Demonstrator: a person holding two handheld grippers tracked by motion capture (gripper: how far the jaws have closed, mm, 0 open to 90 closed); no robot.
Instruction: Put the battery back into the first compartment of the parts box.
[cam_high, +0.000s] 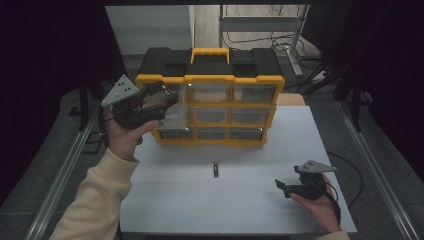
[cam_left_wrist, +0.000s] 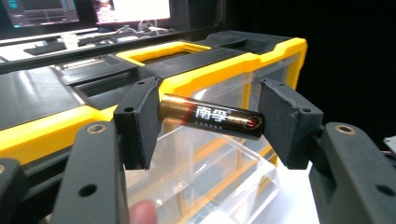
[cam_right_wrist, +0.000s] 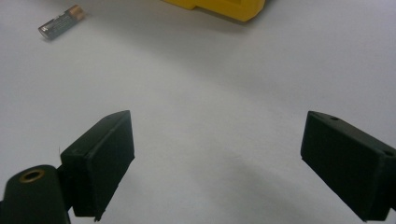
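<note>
A black and gold battery (cam_left_wrist: 210, 116) is clamped end to end between the jaws of my left gripper (cam_left_wrist: 212, 119). It hangs above a clear drawer (cam_left_wrist: 219, 172) pulled out of the yellow and black organizer (cam_left_wrist: 224, 60). In the high view the left gripper (cam_high: 161, 93) is at the organizer's (cam_high: 210, 79) upper left corner, over the open drawer (cam_high: 175, 114). A second battery (cam_high: 216, 169) lies on the white table in front of the organizer. My right gripper (cam_high: 281, 186) rests low over the table at the front right, open and with nothing between its jaws (cam_right_wrist: 219, 158). The loose battery (cam_right_wrist: 60, 22) is far to its upper left.
The organizer has several clear drawers in a yellow frame, with a yellow handle (cam_high: 210, 51) on top. The white table (cam_high: 250, 210) ends in metal rails (cam_high: 372, 165) on both sides. The organizer's lower corner (cam_right_wrist: 224, 7) is at the top of the right gripper view.
</note>
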